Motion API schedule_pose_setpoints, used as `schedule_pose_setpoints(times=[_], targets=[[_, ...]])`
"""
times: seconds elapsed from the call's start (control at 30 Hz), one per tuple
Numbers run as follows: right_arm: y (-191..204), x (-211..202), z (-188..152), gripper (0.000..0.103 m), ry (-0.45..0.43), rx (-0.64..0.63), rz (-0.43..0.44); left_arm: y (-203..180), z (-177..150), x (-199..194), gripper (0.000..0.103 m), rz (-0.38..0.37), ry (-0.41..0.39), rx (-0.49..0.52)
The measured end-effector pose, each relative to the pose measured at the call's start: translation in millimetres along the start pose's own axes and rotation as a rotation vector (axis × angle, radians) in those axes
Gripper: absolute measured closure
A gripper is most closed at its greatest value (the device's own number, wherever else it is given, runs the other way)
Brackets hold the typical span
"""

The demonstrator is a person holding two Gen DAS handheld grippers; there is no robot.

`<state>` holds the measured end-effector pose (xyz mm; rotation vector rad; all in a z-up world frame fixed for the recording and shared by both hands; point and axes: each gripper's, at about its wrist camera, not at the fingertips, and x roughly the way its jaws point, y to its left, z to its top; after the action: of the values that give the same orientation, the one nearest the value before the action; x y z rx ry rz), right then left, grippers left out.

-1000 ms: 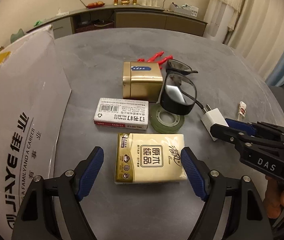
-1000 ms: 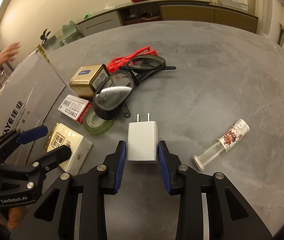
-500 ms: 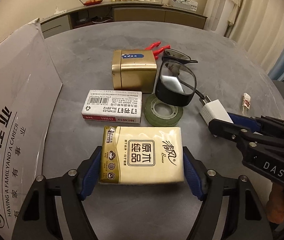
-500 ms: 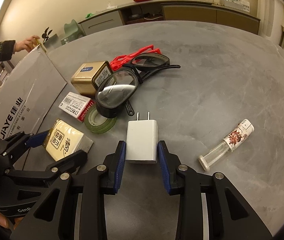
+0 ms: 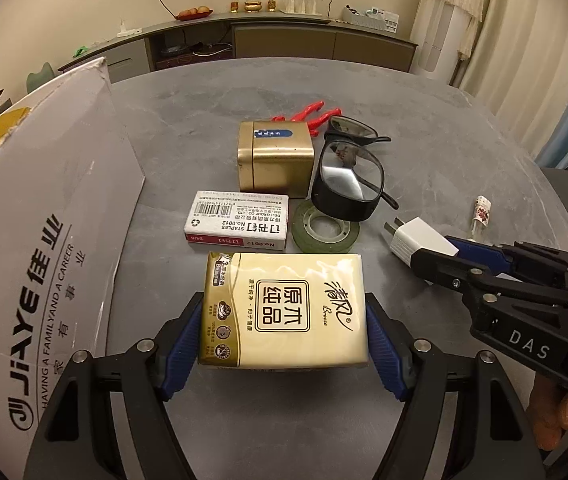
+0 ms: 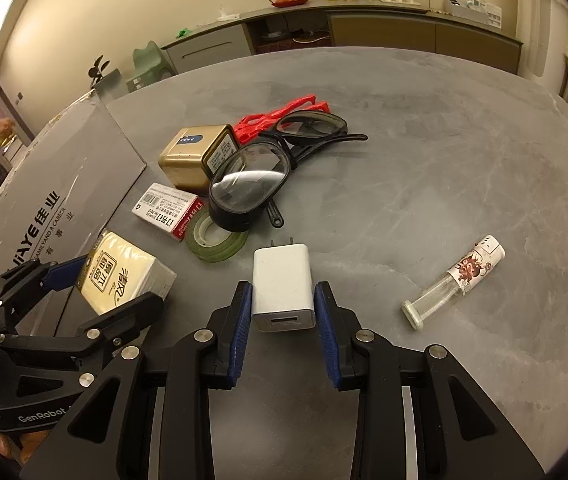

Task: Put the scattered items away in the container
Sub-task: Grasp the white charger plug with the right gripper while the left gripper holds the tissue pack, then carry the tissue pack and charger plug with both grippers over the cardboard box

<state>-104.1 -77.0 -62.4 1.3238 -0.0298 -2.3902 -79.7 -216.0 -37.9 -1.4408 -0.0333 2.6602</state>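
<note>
A cream and gold tissue pack (image 5: 284,312) sits squeezed between the blue pads of my left gripper (image 5: 284,322), which is shut on it near the table's front. The same pack (image 6: 124,272) looks tilted off the grey table in the right wrist view. My right gripper (image 6: 283,300) is shut on a white plug charger (image 6: 282,280), prongs pointing away and USB port facing the camera. From the left wrist view the charger (image 5: 418,240) is at the right. The cardboard box with a grey printed flap (image 5: 44,220) stands on the left.
Lying on the table (image 6: 424,140) are a gold tin (image 5: 274,156), a staples box (image 5: 236,226), a green tape roll (image 5: 326,230), black goggles (image 5: 348,180), red clips (image 5: 316,114) and a small spray bottle (image 6: 456,276). A person's hand (image 6: 0,126) shows far left.
My left gripper moved forward around the tissue pack and shut on it. The right gripper stayed shut on the charger, which has tipped so that its USB port shows.
</note>
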Motion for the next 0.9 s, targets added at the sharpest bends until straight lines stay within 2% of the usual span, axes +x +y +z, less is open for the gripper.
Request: schedule_pose_setpoints(times=[0.9], targets=[[22, -35, -22, 0.071, -0.018, -0.016, -0.005, 3, -17, -57, 0.028, -0.013, -0.07, -0.052]])
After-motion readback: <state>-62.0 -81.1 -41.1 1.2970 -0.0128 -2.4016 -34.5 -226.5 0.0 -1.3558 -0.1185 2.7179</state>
